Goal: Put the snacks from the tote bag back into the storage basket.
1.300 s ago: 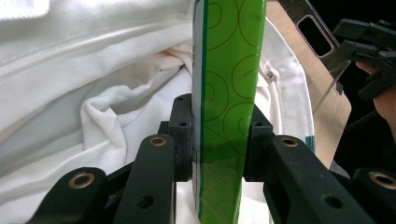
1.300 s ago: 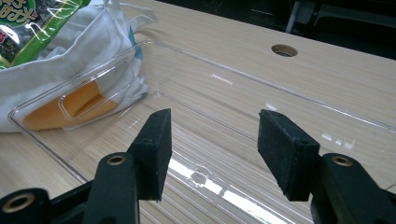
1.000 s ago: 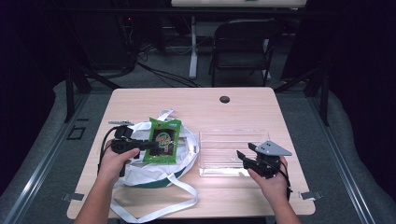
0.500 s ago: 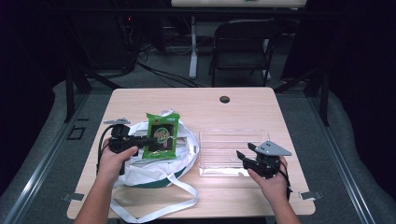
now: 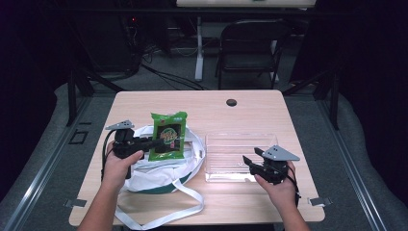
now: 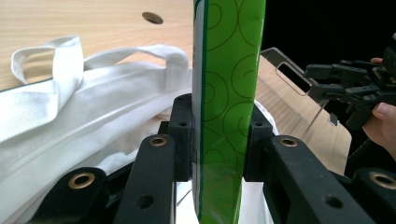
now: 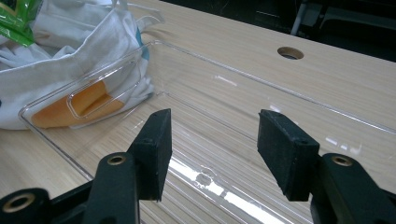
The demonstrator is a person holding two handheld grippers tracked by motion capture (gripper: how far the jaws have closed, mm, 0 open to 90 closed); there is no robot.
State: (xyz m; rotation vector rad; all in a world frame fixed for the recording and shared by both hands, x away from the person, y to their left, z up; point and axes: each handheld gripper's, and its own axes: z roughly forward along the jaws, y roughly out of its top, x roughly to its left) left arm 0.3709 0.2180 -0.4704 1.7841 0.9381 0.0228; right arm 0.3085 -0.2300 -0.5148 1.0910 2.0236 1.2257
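Observation:
My left gripper (image 5: 155, 142) (image 6: 218, 142) is shut on a green snack packet (image 5: 167, 136) (image 6: 225, 93), holding it upright above a white cloth bag (image 5: 159, 168) (image 6: 70, 112) at the table's left. A clear plastic tray (image 5: 238, 155) (image 7: 224, 93) lies empty at the right. My right gripper (image 5: 248, 161) (image 7: 212, 149) stands open at the tray's near right corner, its jaws over the tray's front wall with nothing pressed between them. In the right gripper view the green packet (image 7: 14, 21) peeks in at the top left.
The wooden table (image 5: 202, 106) has a round cable hole (image 5: 231, 102) (image 7: 290, 52) at the back. The bag's long white strap (image 5: 166, 211) trails toward the front edge. A folding chair (image 5: 250, 53) stands beyond the table. Something orange (image 7: 77, 105) shows through the tray wall beside the bag.
The left gripper has lifted the green packet out of the bag and turned it upright. The right gripper has stayed at the tray.

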